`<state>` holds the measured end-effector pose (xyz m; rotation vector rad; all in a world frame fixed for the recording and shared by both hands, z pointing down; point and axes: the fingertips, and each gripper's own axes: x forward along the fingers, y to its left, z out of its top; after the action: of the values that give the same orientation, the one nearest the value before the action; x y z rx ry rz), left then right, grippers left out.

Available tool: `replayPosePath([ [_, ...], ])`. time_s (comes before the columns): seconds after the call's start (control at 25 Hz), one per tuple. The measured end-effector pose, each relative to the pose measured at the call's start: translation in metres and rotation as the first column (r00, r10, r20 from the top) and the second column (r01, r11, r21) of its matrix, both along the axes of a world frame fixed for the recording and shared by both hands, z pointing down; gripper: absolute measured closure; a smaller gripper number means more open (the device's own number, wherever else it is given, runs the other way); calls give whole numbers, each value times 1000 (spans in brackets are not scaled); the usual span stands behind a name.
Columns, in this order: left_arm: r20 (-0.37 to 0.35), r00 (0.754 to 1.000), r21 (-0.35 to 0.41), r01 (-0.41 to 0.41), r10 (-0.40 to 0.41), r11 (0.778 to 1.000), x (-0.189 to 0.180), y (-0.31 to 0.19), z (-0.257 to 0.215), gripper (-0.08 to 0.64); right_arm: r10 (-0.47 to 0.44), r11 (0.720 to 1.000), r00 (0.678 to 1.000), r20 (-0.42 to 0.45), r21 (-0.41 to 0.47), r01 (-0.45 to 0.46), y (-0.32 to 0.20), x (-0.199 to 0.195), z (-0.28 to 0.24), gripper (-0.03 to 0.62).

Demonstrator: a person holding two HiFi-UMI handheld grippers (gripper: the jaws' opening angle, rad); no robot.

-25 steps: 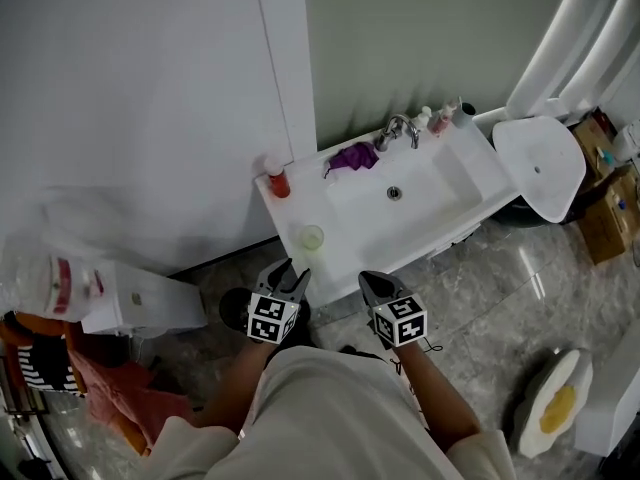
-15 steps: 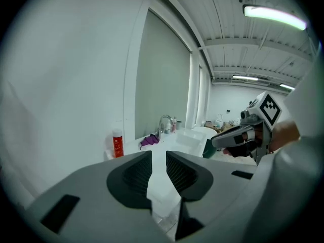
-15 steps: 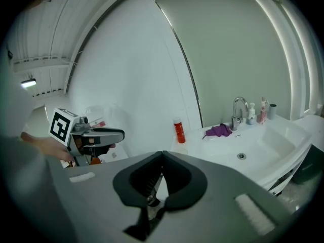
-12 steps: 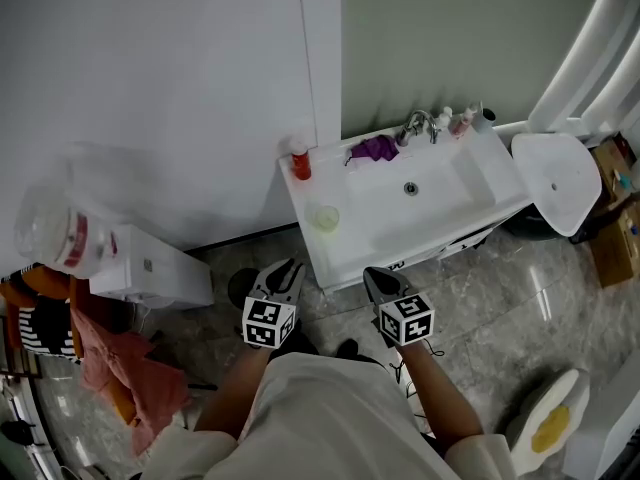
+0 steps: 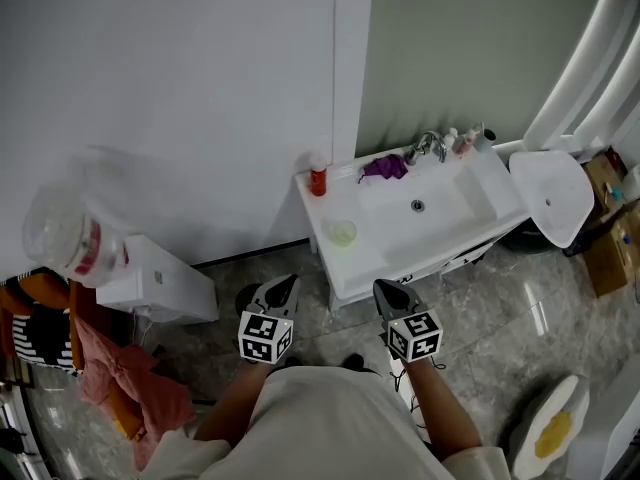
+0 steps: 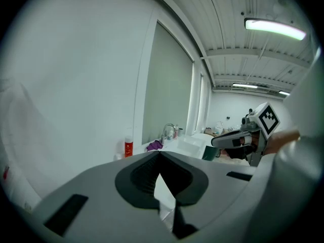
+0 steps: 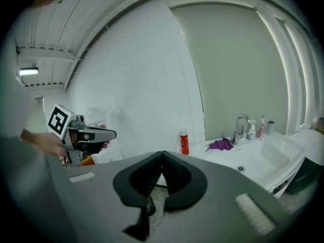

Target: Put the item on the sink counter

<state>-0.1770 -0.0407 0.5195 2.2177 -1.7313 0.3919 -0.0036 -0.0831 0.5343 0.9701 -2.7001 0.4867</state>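
Far left: clear plastic bag [image 5: 68,236] with a red label, print too small to read. Just right of it is a white box [image 5: 160,290], with pink cloth [image 5: 125,388] on the floor below.

Left gripper [image 5: 284,285], lower centre: jaws together, nothing between them. The marker cube carries a black-and-white square code, no letters.

Bare grey floor [image 5: 500,298] lies between both grippers and the front edge of the sink surface [image 5: 375,258], so there is free room there. The surface's left and back edges run against the wall.

Red bottle [image 5: 318,180] stands at the surface's back-left corner, label unreadable. Pale green cup [image 5: 341,232] is on the surface near its left edge, upright, apart from the bottle and well clear of both grippers. Purple cloth [image 5: 385,167] lies at the back rim beside the tap [image 5: 430,146]. Small bottles [image 5: 462,140] stand right of the tap, labels too small to read.

Right gripper [image 5: 391,290]: closed too, empty, with the same kind of coded cube.

Right of the surface is a white round seat [image 5: 548,193], close to its right end. Cardboard boxes [image 5: 610,233] sit at the far right edge. Egg-shaped mat [image 5: 548,426] lies lower right.
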Motion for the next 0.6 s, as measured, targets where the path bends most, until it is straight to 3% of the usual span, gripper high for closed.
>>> replayPosePath([
  [0.24, -1, 998, 3, -68, 68, 998, -17, 13, -17, 552, 41, 996, 999, 25, 79, -43, 11, -8, -32, 582],
  [0.6, -7, 996, 49, -94, 94, 994, -26, 15, -32, 552, 72, 992, 997, 40, 98, -76, 19, -15, -47, 582],
])
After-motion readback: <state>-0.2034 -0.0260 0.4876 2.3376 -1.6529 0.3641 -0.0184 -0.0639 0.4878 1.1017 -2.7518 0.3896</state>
